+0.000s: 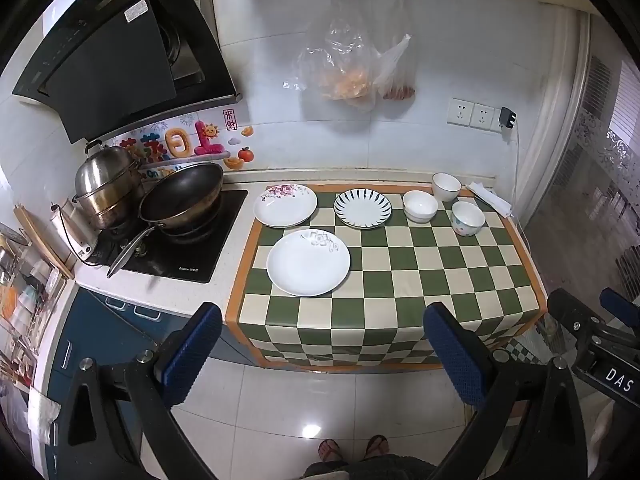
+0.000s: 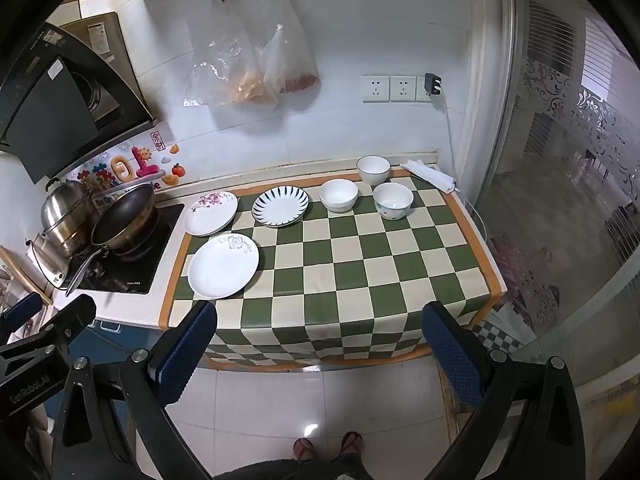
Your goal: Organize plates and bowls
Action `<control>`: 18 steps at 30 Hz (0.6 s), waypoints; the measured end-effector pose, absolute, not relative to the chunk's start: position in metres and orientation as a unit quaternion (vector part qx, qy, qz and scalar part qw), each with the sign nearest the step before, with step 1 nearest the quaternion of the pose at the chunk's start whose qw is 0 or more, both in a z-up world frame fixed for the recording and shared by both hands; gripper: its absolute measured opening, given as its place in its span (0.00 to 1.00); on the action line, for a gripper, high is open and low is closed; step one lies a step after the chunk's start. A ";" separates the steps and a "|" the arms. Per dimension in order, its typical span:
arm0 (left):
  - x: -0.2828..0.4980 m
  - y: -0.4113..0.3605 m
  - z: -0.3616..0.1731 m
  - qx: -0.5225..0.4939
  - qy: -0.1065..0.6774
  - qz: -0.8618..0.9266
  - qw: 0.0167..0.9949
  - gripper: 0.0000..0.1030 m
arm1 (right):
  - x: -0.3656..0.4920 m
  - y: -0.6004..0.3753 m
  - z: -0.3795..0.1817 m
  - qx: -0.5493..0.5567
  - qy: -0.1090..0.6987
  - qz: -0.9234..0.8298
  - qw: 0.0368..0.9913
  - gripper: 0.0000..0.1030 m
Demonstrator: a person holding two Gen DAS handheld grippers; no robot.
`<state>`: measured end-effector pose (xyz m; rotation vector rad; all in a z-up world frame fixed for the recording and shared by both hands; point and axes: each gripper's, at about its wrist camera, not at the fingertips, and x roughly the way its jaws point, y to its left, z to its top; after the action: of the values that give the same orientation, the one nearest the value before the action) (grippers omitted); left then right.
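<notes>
Plates [image 1: 308,262], 3 white patterned, and bowls [image 1: 420,205] sit apart; both tools [image 1: 322,354] [image 2: 320,354] gape empty.

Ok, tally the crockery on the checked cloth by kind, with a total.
Plates: 3, namely pink-flower plate, striped plate, grey-flower plate.
Bowls: 4, namely rear bowl, patterned bowl, and stacked bowls, which look like 2.
Total: 7.

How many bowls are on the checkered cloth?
4, maybe more: one at the back, a flowered one nearest the right edge, and a stack of two beside the striped plate.
</notes>
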<state>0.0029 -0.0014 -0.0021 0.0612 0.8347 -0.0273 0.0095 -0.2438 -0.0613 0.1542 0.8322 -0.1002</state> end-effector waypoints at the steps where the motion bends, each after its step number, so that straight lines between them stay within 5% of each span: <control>1: 0.003 -0.002 -0.003 0.030 0.405 -0.013 0.914 1.00 | 0.009 -0.244 -0.062 0.075 0.403 -0.049 0.911 1.00; 18: 0.000 0.000 0.000 0.028 0.403 -0.015 0.915 1.00 | 0.008 -0.237 -0.064 0.072 0.407 -0.047 0.909 1.00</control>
<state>0.0002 -0.0001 -0.0003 0.0572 0.8297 -0.0311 0.0078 -0.2371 -0.0638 0.1485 0.8393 -0.0961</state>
